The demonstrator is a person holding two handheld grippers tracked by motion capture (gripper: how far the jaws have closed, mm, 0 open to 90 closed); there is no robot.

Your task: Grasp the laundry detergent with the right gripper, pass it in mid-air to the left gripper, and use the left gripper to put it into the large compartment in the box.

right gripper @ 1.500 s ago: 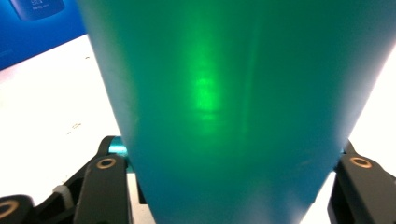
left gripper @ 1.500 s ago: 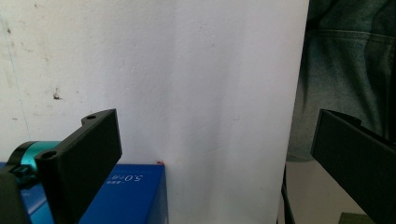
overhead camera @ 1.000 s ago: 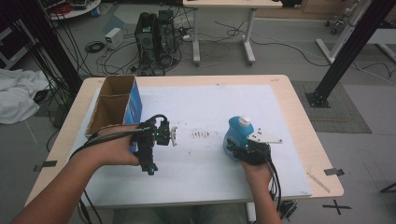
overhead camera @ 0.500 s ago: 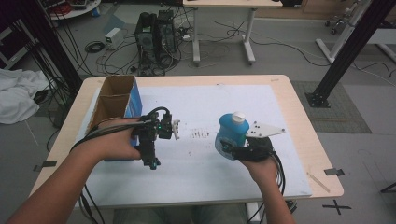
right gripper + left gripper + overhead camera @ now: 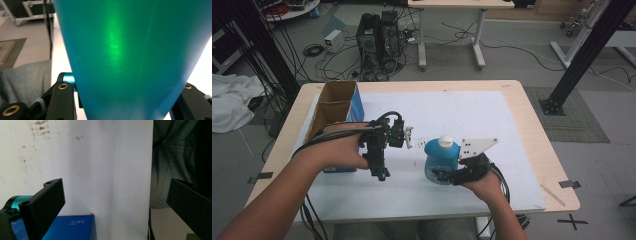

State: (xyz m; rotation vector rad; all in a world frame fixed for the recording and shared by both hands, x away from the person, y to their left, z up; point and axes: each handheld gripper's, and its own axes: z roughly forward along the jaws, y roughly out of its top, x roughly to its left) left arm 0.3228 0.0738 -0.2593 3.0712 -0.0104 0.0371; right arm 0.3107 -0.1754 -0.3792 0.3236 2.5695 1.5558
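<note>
A teal bottle with a white cap is held upright above the white sheet, and my right gripper is shut on its lower body. In the right gripper view the bottle's teal wall rises between the two black jaws, which press on it at either side. My left gripper hovers to the bottle's left, beside the box, in the person's left hand. Its black jaws stand wide open with nothing between them, over the white sheet and a corner of the blue box.
An open cardboard box with blue sides stands at the table's left. A white sheet covers most of the wooden table. Cables trail from both grippers off the near edge. Beyond the table are a computer tower, cables and black frame posts.
The right gripper has lifted the bottle and carried it left, toward the person. The left gripper has risen slightly and stayed open.
</note>
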